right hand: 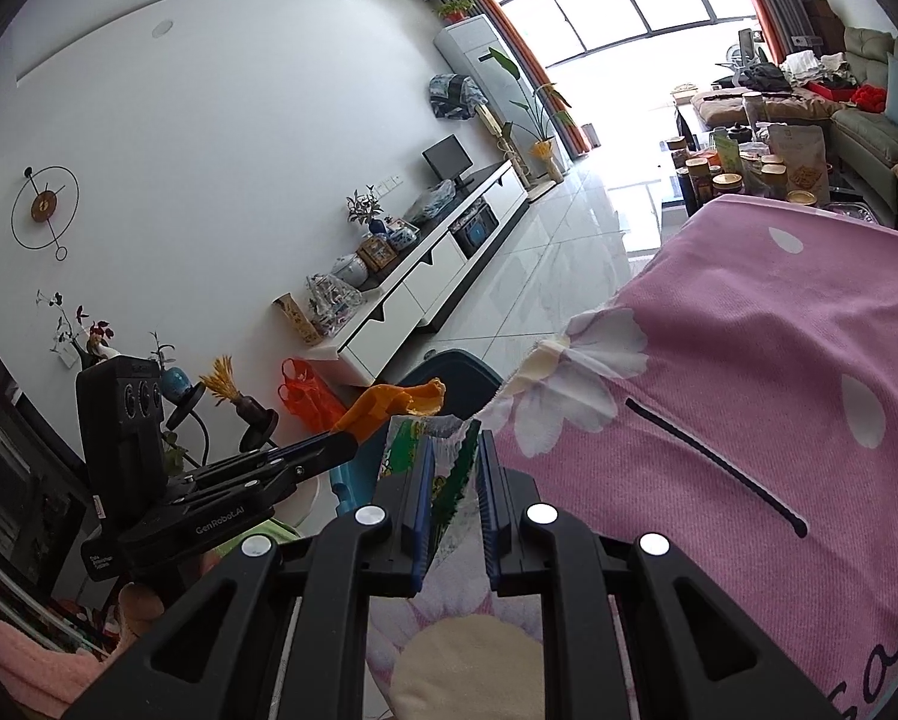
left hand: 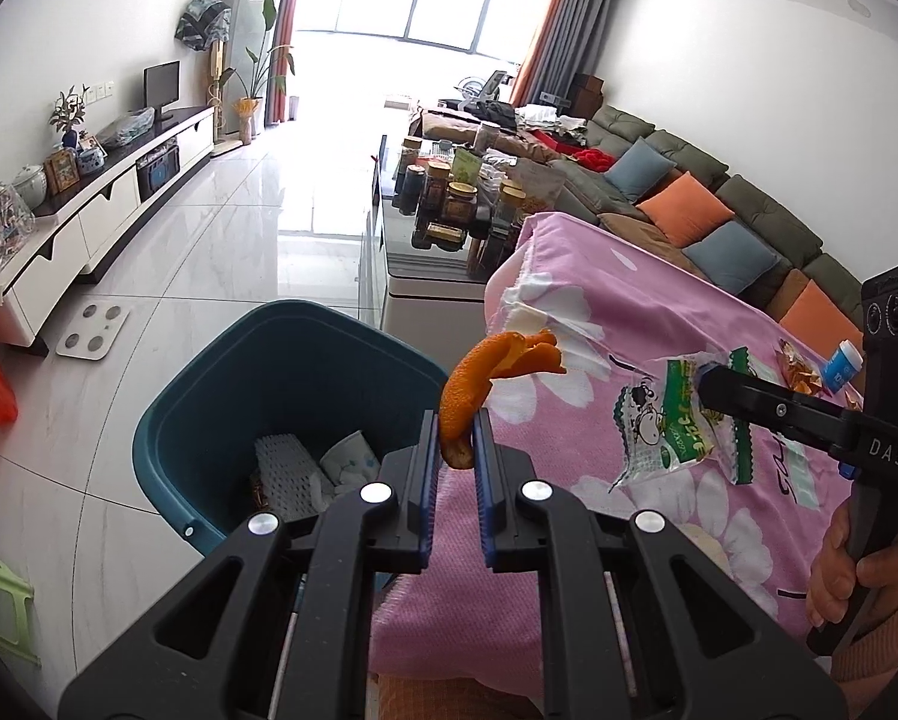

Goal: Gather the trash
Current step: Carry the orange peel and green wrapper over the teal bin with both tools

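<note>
Above the blue bin (left hand: 221, 396), orange peel (left hand: 478, 384) stands upright.

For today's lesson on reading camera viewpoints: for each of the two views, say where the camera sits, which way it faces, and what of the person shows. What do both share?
Left wrist: on the left gripper, facing the blue bin and pink cloth; a hand shows.
Right wrist: on the right gripper, facing the TV wall; fingers show.
Shared: orange peel, snack wrapper, bin, cloth.
</note>
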